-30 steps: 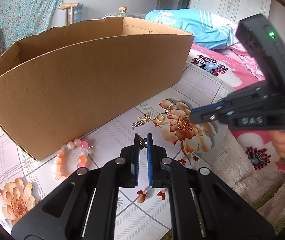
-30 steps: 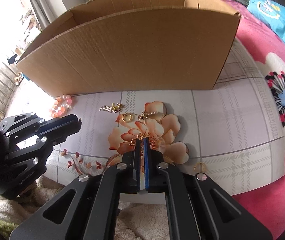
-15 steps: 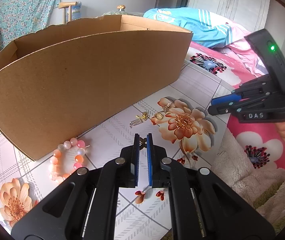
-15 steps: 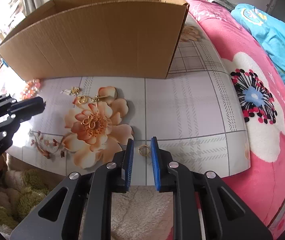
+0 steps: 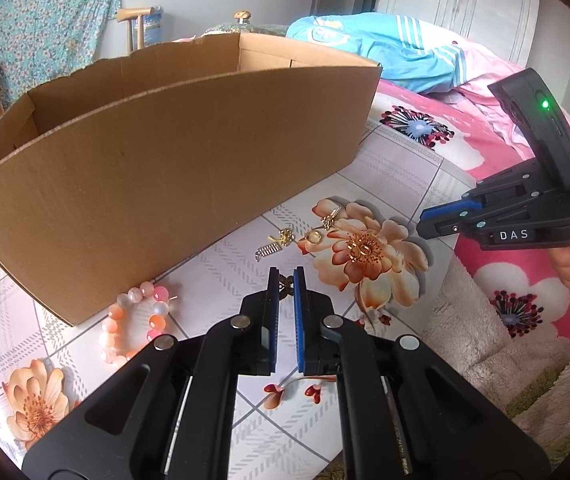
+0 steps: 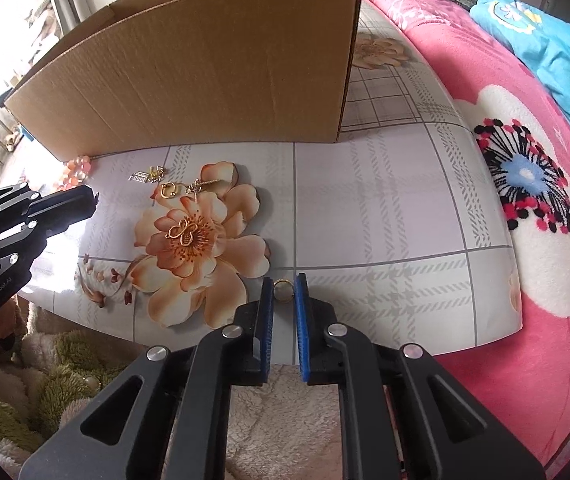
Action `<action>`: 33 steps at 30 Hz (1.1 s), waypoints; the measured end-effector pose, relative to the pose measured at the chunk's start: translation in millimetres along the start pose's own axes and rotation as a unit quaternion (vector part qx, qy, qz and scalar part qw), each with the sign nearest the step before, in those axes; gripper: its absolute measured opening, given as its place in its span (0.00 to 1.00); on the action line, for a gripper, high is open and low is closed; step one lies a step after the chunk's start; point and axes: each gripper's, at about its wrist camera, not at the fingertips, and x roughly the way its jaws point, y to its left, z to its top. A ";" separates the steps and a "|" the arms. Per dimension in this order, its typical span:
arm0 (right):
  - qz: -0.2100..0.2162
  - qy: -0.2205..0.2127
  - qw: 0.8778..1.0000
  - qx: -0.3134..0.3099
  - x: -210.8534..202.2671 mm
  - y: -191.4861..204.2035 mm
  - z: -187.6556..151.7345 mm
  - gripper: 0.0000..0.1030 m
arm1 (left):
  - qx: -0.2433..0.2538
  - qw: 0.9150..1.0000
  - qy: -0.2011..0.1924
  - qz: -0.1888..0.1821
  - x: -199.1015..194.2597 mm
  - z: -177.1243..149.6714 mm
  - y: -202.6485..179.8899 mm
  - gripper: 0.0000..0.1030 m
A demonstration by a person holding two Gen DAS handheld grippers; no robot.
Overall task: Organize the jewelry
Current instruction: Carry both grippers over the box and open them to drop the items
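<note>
Gold ring [image 6: 283, 290] sits flat on the desk [image 6: 385, 216] right between my right claw [image 6: 283, 294] fingers, at the near edge. The jaws are closing with the ring in the gap; I see slivers of space either side, so not pinched yet. It lies dead ahead of the tips, no sideways offset. A round thing, so no long axis to line up; my read is I just finish the squeeze.

My left claw [image 5: 286, 285] is clenched on a small dark filigree piece [image 5: 285, 283], so the right hand is the one for this ring.

Further out, the gold knot charm [image 6: 183, 234] lies on the printed flower, then the hoop [image 6: 168, 191] and the comb-like charm [image 6: 147, 175], then the bead bracelet [image 6: 75, 170]. The cardboard box [image 6: 205, 72] stands farthest, up and left of the ring, open top.
</note>
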 end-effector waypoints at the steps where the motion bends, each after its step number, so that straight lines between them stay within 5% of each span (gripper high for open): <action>1: 0.003 -0.007 1.000 0.001 -3.7 -3.4 -1.6 0.10 | 0.000 1.000 0.000 0.002 -1.5 0.6 -1.7 0.06; 9: 0.050 -0.106 0.993 -0.017 -58.0 -3.2 8.5 0.10 | 0.003 0.999 -0.043 0.003 -39.9 24.8 -10.1 0.06; 13: 0.103 -0.186 0.975 -0.059 -99.2 5.9 45.8 0.11 | 0.012 0.996 -0.084 0.001 -72.1 57.1 -1.5 0.06; 16: 0.141 -0.200 0.966 -0.086 -108.5 11.9 80.0 0.11 | 0.020 0.995 -0.095 0.008 -84.2 87.9 14.2 0.06; 20: 0.199 -0.122 0.968 -0.096 -77.9 20.2 139.8 0.11 | -0.014 0.999 -0.023 0.025 -55.9 123.7 50.9 0.06; 26: 0.178 -0.005 0.977 -0.116 -12.1 38.0 191.6 0.11 | -0.109 0.989 0.102 -0.005 6.8 138.7 115.1 0.06; 33: 0.172 0.036 0.978 -0.115 23.5 41.5 209.6 0.11 | -0.148 0.981 0.123 0.002 25.2 133.8 140.1 0.12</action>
